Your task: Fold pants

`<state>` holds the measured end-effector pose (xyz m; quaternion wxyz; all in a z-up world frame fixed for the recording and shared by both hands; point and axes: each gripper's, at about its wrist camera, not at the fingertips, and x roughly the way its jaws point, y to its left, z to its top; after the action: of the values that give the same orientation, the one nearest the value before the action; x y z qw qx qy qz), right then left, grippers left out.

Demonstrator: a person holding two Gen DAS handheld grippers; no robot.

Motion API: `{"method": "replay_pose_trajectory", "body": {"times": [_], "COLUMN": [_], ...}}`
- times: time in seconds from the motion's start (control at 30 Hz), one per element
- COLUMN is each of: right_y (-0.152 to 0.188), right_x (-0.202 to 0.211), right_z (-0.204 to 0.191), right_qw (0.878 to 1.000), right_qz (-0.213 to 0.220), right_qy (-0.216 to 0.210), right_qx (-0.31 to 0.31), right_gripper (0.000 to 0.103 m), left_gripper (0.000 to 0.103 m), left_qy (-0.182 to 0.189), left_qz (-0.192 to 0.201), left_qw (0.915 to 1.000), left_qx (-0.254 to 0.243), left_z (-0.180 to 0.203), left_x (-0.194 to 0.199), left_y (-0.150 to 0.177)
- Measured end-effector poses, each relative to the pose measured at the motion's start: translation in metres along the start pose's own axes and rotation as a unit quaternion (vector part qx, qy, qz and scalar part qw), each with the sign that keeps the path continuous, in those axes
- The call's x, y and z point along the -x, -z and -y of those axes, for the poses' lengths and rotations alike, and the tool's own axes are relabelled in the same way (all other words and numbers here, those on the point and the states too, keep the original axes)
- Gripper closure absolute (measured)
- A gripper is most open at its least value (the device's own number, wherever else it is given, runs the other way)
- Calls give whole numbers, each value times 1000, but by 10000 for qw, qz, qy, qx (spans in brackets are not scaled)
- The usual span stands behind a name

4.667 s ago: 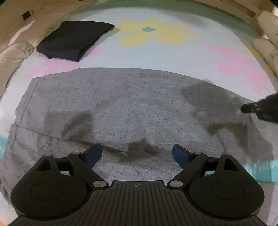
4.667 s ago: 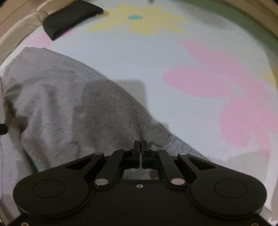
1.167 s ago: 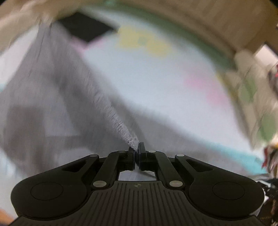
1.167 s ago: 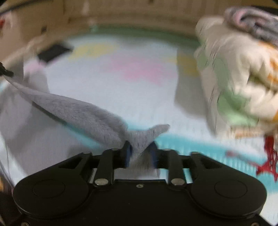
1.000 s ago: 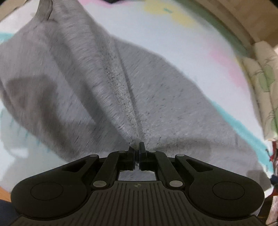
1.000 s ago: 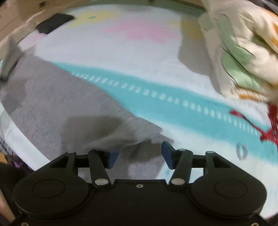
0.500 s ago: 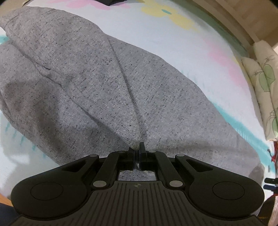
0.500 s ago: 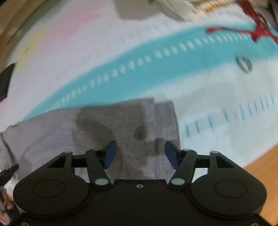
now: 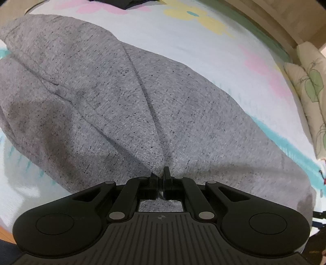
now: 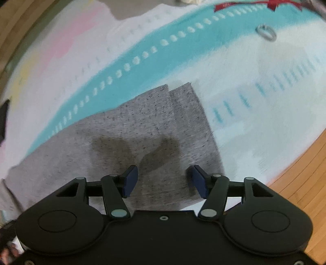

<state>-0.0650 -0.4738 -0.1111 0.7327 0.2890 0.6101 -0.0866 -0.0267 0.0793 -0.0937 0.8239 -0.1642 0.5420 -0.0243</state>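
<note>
The grey speckled pants [image 9: 126, 97] lie spread on a flower-patterned bed sheet [image 9: 203, 40]. My left gripper [image 9: 161, 175] is shut on a pinched peak of the pants' near edge, with creases fanning away from it. In the right wrist view the leg ends of the pants [image 10: 163, 130] lie flat, two layers offset at the hem. My right gripper [image 10: 163, 179] is open and empty just above them, with its shadow on the cloth.
A dark folded garment [image 9: 114, 3] lies at the far edge of the bed. Pillows [image 9: 311, 91] are stacked at the right. The wooden floor [image 10: 301, 173] shows past the bed's right edge. A small metal ring [image 10: 265, 32] lies on the sheet.
My right gripper let go of the leg ends, which now lie flat, and swung over them. My left gripper has lowered the pants onto the bed and still pinches them.
</note>
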Motion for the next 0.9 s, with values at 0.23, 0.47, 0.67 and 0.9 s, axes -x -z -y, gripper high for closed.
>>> {"method": "replay_pose_trajectory", "body": {"times": [0.23, 0.47, 0.67, 0.9], "right_y": [8, 17, 5, 3], "right_x": [0, 62, 53, 24], "right_z": [-3, -10, 19, 12], "right_qw": [9993, 9859, 9940, 9993], "right_qz": [-20, 1483, 1002, 339], "right_qy": [-347, -437, -377, 127], "right_qx": [151, 633, -215, -15], "right_gripper": [87, 88, 88, 87], "left_gripper": [100, 100, 100, 99], "left_qy": [56, 680, 277, 14], "left_qz": [243, 1292, 191, -240], "left_qw": [9996, 9878, 9973, 9975], "left_qx": [-92, -550, -655, -670], "left_z": [9, 17, 9, 19], "left_x": [10, 88, 46, 19], "left_y": [2, 6, 21, 19]}}
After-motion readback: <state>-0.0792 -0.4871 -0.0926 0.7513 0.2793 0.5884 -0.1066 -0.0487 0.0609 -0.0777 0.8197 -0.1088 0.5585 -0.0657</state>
